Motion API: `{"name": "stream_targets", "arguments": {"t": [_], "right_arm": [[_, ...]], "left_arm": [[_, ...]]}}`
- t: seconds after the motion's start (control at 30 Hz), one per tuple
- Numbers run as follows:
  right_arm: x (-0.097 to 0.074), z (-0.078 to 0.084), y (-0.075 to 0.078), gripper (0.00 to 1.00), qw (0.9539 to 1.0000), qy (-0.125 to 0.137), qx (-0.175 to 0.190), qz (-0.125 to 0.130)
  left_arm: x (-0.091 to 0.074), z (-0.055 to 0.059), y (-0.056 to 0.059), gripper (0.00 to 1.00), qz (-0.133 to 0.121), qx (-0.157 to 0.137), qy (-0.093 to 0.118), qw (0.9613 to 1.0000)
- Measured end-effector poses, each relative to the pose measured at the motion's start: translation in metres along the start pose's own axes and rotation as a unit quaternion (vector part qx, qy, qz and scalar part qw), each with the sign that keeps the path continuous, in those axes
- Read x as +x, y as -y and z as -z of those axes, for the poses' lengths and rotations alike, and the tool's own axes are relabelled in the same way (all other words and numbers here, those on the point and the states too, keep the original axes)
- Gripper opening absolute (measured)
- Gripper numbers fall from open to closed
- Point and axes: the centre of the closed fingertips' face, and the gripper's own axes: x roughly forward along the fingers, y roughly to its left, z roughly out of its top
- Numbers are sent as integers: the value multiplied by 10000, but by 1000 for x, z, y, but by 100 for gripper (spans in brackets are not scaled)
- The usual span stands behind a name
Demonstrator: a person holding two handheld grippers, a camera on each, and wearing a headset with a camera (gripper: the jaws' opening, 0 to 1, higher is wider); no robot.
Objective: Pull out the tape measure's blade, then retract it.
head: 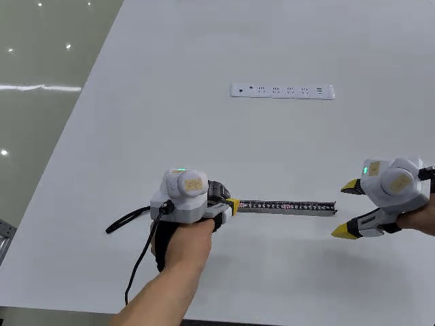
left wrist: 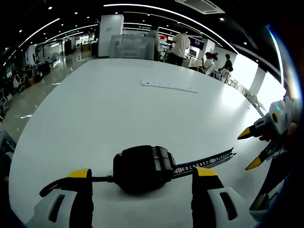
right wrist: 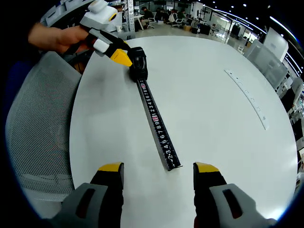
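Head view: blade (head: 287, 206) lies extended (right tongs (head: 339, 212) agape).

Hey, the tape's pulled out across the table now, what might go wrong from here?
1. The blade lies fully free: the right gripper is open, with the blade's tip just ahead of its jaws. If it retracts unguided, it may whip back.
2. The left gripper has its jaws either side of the tape measure case with gaps showing, so the case might slide or twist during retraction.
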Motion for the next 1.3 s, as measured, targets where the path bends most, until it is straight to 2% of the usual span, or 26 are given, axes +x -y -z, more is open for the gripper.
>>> {"name": "stream_targets", "arguments": {"t": [0.23, 0.47, 0.7, 1.03, 1.3], "right_arm": [[11, 5, 9, 50, 9989, -181, -385, -181], [19, 12, 17, 46, 9969, -337, -621, -345], [26, 17, 17, 41, 9936, -446, -893, -532], [34, 21, 16, 28, 9888, -582, -1168, -720], [37, 24, 20, 22, 9882, -600, -1177, -772]], "left_arm": [[8, 0, -2, 82, -69, -54, 4, 10000], [14, 0, -3, 80, -86, -114, -24, 9999], [17, 1, -4, 79, -90, -190, -17, 9998], [21, 3, -4, 75, -67, -241, -44, 9997], [23, 6, -4, 71, -39, -296, -91, 9995]]}}
